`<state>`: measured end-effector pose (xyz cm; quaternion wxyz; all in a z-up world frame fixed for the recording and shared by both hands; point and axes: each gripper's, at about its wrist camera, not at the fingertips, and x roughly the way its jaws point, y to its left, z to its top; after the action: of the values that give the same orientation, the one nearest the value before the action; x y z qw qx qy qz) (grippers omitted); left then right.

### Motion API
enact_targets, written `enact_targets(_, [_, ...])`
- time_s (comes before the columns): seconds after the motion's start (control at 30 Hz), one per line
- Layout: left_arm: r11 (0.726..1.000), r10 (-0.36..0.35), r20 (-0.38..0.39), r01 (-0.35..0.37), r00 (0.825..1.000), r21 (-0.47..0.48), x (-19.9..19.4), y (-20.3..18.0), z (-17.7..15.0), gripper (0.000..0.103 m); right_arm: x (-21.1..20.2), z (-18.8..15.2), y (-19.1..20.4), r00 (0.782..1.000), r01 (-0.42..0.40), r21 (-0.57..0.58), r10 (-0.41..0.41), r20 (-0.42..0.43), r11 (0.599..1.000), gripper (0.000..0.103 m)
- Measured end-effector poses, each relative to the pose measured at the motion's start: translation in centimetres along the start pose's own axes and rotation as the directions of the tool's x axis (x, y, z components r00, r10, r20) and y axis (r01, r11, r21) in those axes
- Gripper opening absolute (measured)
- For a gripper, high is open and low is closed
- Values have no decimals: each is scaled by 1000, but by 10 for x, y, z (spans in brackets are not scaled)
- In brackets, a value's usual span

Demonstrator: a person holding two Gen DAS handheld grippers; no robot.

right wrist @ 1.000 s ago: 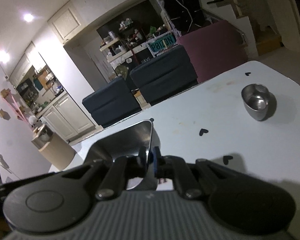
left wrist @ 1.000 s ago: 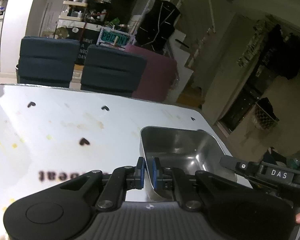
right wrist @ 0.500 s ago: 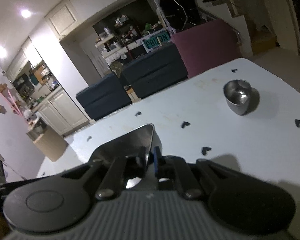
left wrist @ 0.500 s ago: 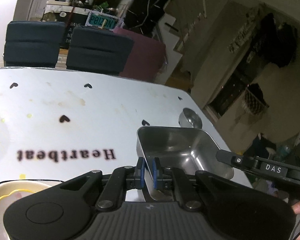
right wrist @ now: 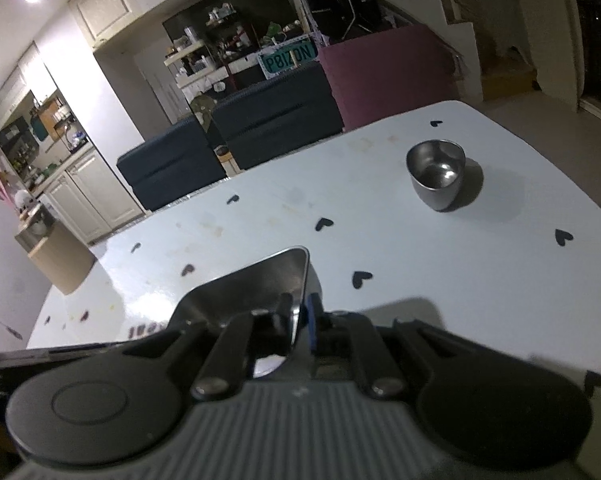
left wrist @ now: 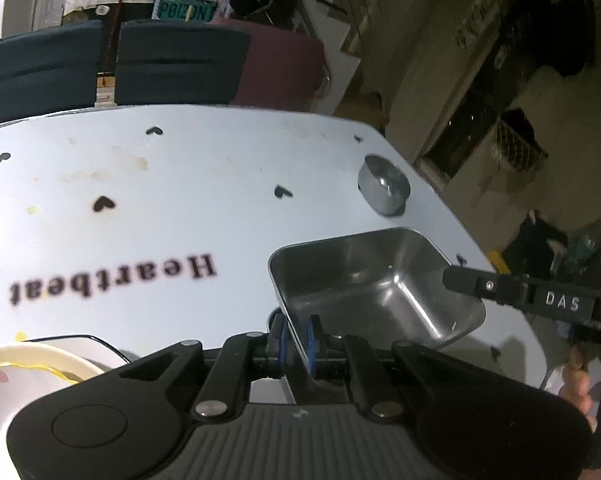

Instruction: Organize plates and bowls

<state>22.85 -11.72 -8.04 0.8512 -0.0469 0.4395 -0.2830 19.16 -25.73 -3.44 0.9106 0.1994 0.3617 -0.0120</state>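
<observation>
White tabletop (left wrist: 188,200) with black heart prints and the word "Heartbeat", dim living room behind. Left gripper (left wrist: 296,340): blue pads pinched narrow on the near-left rim of a square steel tray (left wrist: 376,284), wall of the tray between the fingers. Right gripper (right wrist: 300,320): also clamped tight, on the opposite rim of the same steel tray (right wrist: 256,284); in the left wrist view its black finger marked "DAS" (left wrist: 540,300) reaches in over the tray's right edge, with the person's right hand (left wrist: 576,376) partly visible at the frame edge. Tray held by both grippers at once, tilted, over the right part of the table; cannot tell if its base touches the surface. Tray interior bare metal, shiny.

Outward: small round steel bowl (left wrist: 384,184) standing upright on the table beyond the tray, near the far right corner, well apart from the tray; same steel bowl (right wrist: 436,172) shows in the right wrist view to the right of the tray. Cream plate with yellow wavy trim (left wrist: 24,376) at lower left of the left wrist view, on the table near the left gripper body. Past the table edge: two dark blue chairs (left wrist: 116,60), a maroon sofa back (right wrist: 384,68), a teal "POIZON" sign (right wrist: 288,58), cluttered shelves, kitchen cabinets (right wrist: 80,196) at left.
</observation>
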Motion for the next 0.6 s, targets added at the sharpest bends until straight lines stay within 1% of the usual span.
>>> enact_targets(0.17, [999,21,-31,-20,999,29,9,-3,-6,10,7,-6,-1,998,32,-33,-33,-45,999,12])
enact_targets(0.4, [997,50,-55,-47,997,59,16,-6,-12,10,22,-15,6,989,89,-111,-101,-108,990,12])
enact_targets(0.6, [996,58,-60,-53,997,72,18,-8,-14,10,27,-18,8,981,121,-159,-143,-134,980,13])
